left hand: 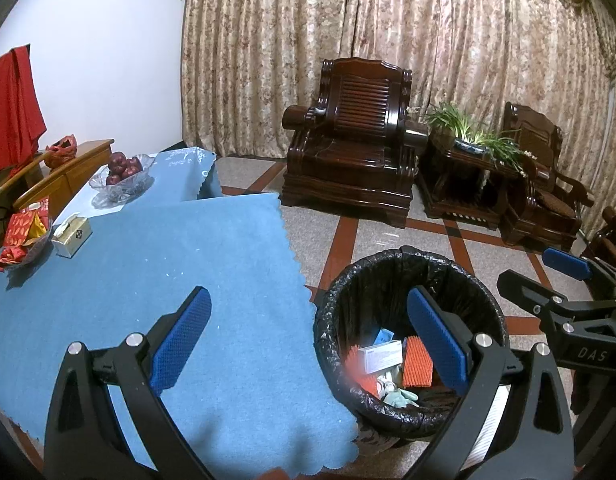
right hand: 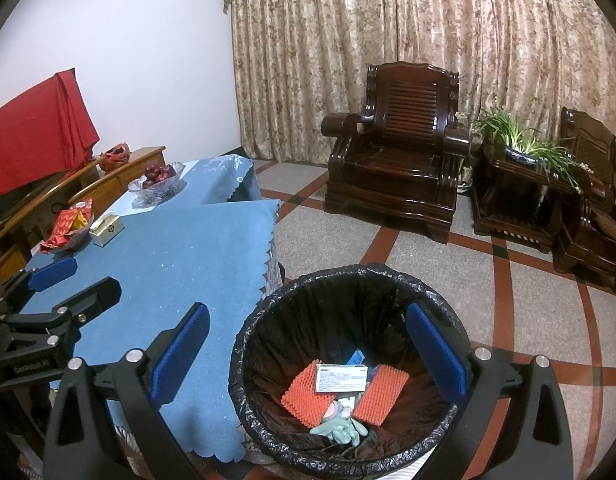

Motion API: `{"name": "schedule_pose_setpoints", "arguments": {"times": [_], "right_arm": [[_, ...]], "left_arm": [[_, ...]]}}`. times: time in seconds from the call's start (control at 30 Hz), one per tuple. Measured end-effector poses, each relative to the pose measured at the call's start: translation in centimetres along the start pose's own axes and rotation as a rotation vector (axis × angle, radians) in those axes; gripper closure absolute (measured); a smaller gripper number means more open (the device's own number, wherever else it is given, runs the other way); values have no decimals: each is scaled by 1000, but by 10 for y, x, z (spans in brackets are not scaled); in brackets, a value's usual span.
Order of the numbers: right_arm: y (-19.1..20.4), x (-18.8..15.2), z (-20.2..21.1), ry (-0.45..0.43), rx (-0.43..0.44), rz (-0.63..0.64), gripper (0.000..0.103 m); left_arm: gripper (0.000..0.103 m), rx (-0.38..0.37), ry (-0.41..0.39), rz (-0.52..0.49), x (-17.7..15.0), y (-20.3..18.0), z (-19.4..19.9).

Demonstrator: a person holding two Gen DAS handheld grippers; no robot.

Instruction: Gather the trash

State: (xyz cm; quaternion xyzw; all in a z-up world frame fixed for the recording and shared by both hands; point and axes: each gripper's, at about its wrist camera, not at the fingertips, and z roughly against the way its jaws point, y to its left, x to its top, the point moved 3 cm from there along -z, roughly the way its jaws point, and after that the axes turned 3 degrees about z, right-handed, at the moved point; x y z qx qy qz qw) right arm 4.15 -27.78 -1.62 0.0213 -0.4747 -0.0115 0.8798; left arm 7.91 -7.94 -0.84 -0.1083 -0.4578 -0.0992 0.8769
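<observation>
Both tools wide, left tool [left hand: 308, 336] and right tool [right hand: 308, 352] holding nothing; risk of knocking trash bin [right hand: 447, 304] beside table [right hand: 180, 264].

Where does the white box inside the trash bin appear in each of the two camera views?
Left wrist view: the white box lies low and right of centre, inside the trash bin, left of an orange foam pad.
Right wrist view: the white box lies low, near centre, between two orange foam pads.
Shared landmark: the dark wooden armchair before the curtain.
</observation>
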Motion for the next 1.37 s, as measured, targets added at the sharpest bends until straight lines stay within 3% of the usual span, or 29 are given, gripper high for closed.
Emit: {"name": "schedule_pose_setpoints", "arguments": {"times": [1.37], "right_arm": [[2, -8, -4, 12, -1, -3, 6]], "left_arm": [[7, -4, 17, -3, -9, 3, 10]]}}
